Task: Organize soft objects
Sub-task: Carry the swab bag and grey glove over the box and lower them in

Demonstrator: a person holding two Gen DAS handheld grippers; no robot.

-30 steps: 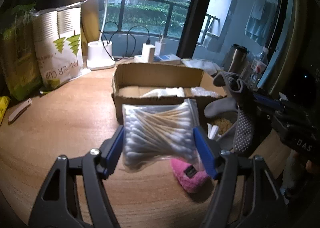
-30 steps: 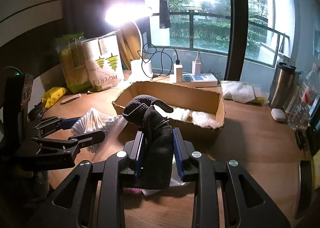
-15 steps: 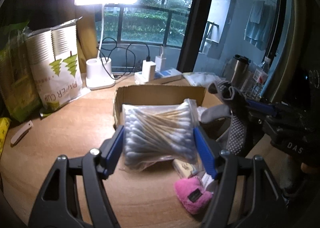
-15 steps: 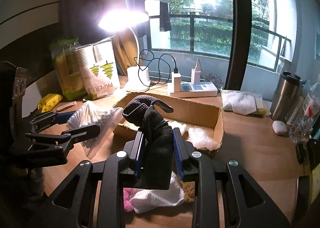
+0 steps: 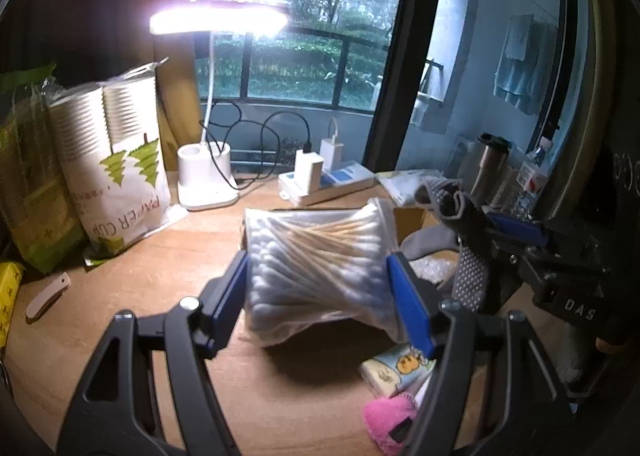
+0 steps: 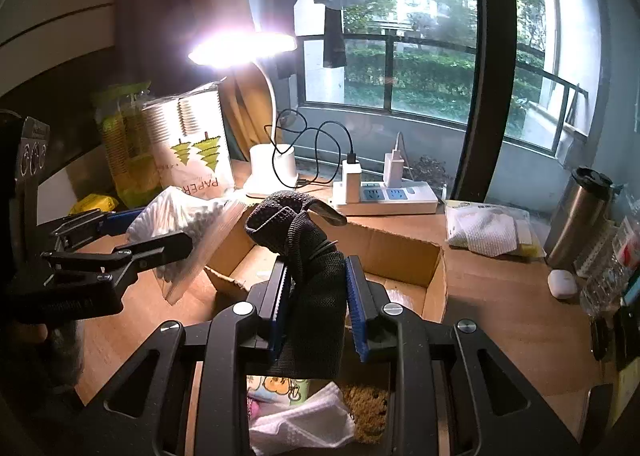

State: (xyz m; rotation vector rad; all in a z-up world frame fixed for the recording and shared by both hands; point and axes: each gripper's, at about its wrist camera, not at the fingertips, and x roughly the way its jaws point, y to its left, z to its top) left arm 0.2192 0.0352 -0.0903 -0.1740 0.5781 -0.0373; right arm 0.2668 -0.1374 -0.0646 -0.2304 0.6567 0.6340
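My left gripper [image 5: 320, 296] is shut on a clear bag of cotton swabs [image 5: 316, 260] and holds it in the air over the left end of the cardboard box [image 6: 400, 252]. The bag also shows in the right wrist view [image 6: 180, 228]. My right gripper [image 6: 318, 308] is shut on a dark grey glove [image 6: 312, 256] and holds it above the box's near side. The glove also shows in the left wrist view [image 5: 460, 240], with a dotted palm. The box is mostly hidden behind the held things.
On the wooden table near the box lie a pink fuzzy item [image 5: 390, 424], a cartoon tissue pack [image 5: 396, 370], a white cloth [image 6: 304, 428] and a brown sponge [image 6: 368, 408]. Behind stand a lit desk lamp [image 5: 204, 179], a paper cup bag [image 5: 116, 171], a power strip [image 6: 384, 197] and a steel tumbler [image 6: 576, 215].
Both grippers have risen and moved forward with their loads. The swab bag now hangs over the box instead of in front of it, and the glove is higher over the box.
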